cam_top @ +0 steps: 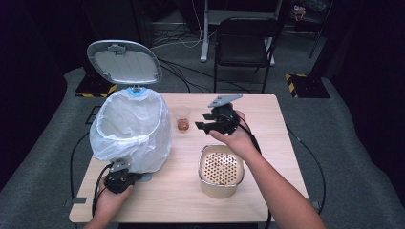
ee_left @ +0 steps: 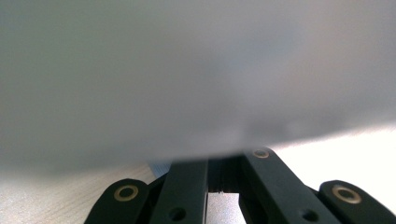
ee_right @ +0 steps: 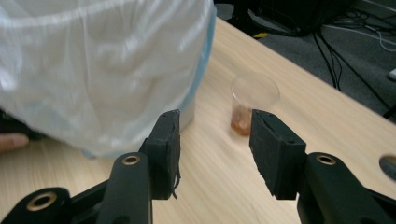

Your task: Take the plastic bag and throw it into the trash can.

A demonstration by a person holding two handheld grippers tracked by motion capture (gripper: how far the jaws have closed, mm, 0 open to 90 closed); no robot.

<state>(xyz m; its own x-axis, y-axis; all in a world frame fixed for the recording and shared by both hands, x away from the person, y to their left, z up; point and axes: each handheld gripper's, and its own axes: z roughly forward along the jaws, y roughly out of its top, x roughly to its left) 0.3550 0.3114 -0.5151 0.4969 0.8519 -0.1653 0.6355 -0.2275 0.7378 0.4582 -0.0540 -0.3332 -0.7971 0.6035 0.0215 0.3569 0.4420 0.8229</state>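
Cup (ee_right: 252,105) — beside bagged bin (ee_right: 93,65), before open tongs (ee_right: 215,154).

Pale matt wood-grain table (cam_top: 277,138), thin glossy crinkled plastic bin liner (cam_top: 129,129), clear plastic cup (ee_right: 252,105), matt black tongs (ee_right: 215,144).

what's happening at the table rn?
A person works two handheld tools. The left tool sits shut at the base of the bagged trash bin, whose lid stands open. The right tool, jaws open, reaches toward a small clear cup with brownish contents, not yet gripping it. A perforated container stands nearer the person.
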